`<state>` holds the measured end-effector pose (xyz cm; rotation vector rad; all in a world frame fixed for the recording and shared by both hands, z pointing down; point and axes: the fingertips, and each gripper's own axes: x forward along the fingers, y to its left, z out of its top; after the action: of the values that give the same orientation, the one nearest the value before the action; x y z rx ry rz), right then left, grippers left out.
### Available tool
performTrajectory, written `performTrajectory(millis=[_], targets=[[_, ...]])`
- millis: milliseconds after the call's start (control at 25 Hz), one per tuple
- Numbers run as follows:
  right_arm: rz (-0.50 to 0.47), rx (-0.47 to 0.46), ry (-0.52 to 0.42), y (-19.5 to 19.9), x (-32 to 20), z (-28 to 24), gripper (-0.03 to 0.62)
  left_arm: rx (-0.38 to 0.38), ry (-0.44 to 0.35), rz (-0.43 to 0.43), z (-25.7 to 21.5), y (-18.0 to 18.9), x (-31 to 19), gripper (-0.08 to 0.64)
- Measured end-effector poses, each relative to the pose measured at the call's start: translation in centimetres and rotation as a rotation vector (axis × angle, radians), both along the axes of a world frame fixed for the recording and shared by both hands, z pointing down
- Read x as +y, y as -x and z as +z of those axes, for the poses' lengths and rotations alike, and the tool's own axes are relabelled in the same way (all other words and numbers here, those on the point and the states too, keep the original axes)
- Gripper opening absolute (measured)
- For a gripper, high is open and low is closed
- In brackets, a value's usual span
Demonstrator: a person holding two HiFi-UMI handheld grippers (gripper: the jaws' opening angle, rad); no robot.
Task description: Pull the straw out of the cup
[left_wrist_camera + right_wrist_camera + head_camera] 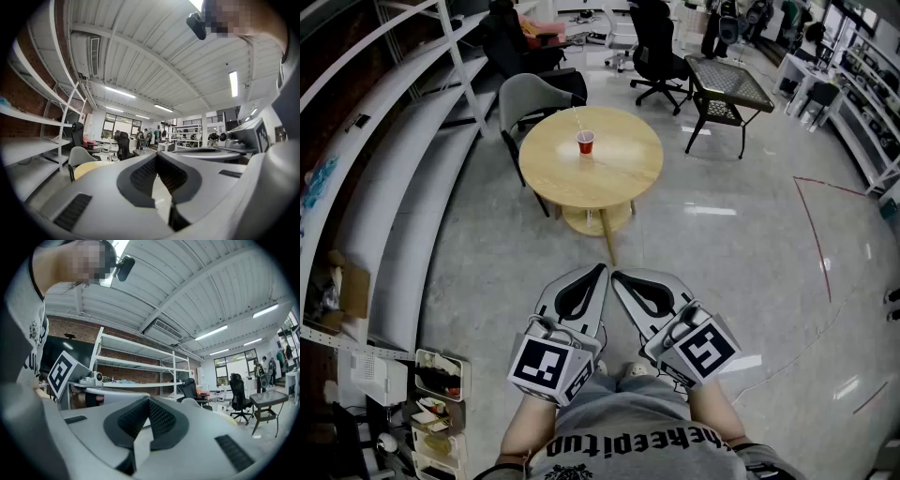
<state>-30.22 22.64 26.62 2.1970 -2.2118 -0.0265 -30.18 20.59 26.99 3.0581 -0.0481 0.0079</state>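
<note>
Ahead: red cup [586, 142] stands upright near the centre of the round wooden table [619, 178]. A thin straw [579, 122] rises from it, leaning toward 11 o'clock. Around: white shelving [403, 159] at 9 o'clock, grey chair [530, 98] just behind the table, black office chair [656, 47], lattice-top table [727, 89] at 1 o'clock. Left gripper [601, 270] and right gripper [616, 277] are side by side, jaws pressed together, nothing between. The cup is at their 12 o'clock, well apart.

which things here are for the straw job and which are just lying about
For the job: red cup, straw, round table, left gripper, right gripper.
Lying about: grey chair, black office chair, black side table, shelves.
</note>
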Motion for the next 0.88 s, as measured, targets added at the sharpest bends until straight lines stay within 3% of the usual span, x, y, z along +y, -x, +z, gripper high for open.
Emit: performTrajectory(millis=[120, 320, 640, 880], targets=[[0.002, -0.017, 0.039, 0.0, 0.2, 0.4, 0.008, 0.005, -0.003, 0.000, -0.2, -0.2, -0.1, 0.023], [0.014, -0.009, 0.006, -0.3, -0.1, 0.0, 0.008, 0.009, 0.002, 0.004, -0.2, -0.1, -0.5, 0.024], [0.011, -0.024, 0.055, 0.0, -1.2, 0.9, 0.008, 0.006, 0.001, -0.003, 0.2, 0.3, -1.8, 0.023], [0.011, -0.057, 0.022, 0.5, -3.4, 0.7, 0.012, 0.007, -0.012, -0.011, 0.7, 1.5, -4.4, 0.025]])
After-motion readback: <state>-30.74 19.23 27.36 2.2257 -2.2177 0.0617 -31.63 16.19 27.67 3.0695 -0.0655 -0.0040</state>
